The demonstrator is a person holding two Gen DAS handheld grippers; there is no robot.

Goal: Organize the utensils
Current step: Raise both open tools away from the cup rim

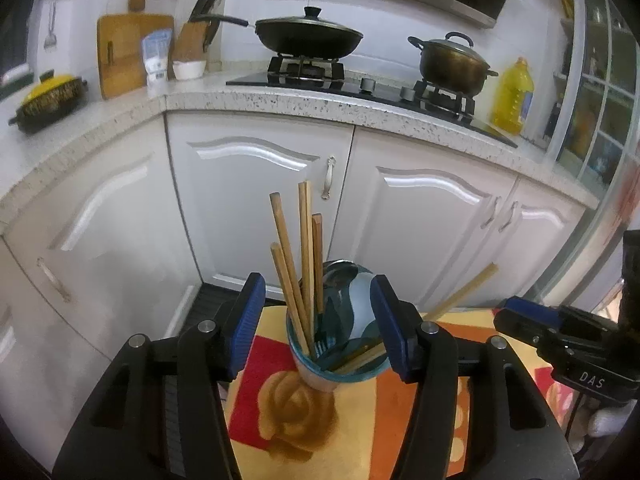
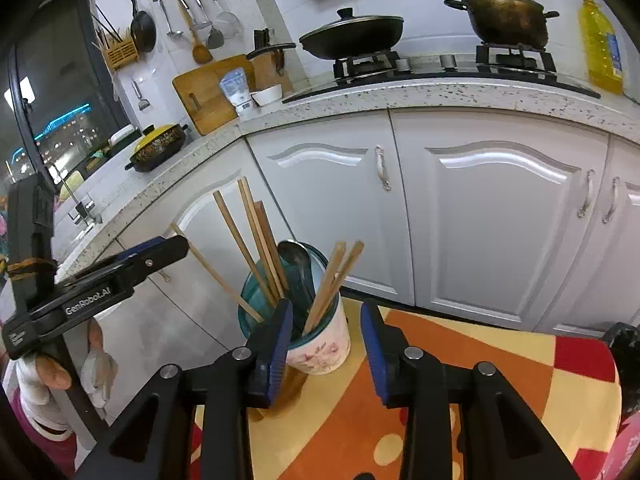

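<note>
A white floral cup with a teal inside (image 1: 320, 376) (image 2: 326, 348) stands on a colourful patterned tablecloth (image 1: 360, 420) (image 2: 460, 360). It holds several wooden chopsticks (image 1: 306, 248) (image 2: 256, 240), a metal spoon (image 1: 340, 274) (image 2: 296, 260) and a fork (image 1: 320, 346). My left gripper (image 1: 318, 328) is open, its blue pads either side of the cup's rim, apart from it. My right gripper (image 2: 326, 344) is open, with the cup between its pads, nearer the left pad. The right gripper also shows in the left wrist view (image 1: 524, 320) and the left gripper in the right wrist view (image 2: 160, 252).
White cabinet doors (image 1: 260, 208) (image 2: 500, 220) stand behind the table under a speckled counter (image 1: 280, 98). On it are a wok (image 1: 308, 36), a pot (image 1: 452, 62), an oil bottle (image 1: 514, 96), a cutting board (image 1: 128, 52) and a yellow-lidded dish (image 1: 48, 100).
</note>
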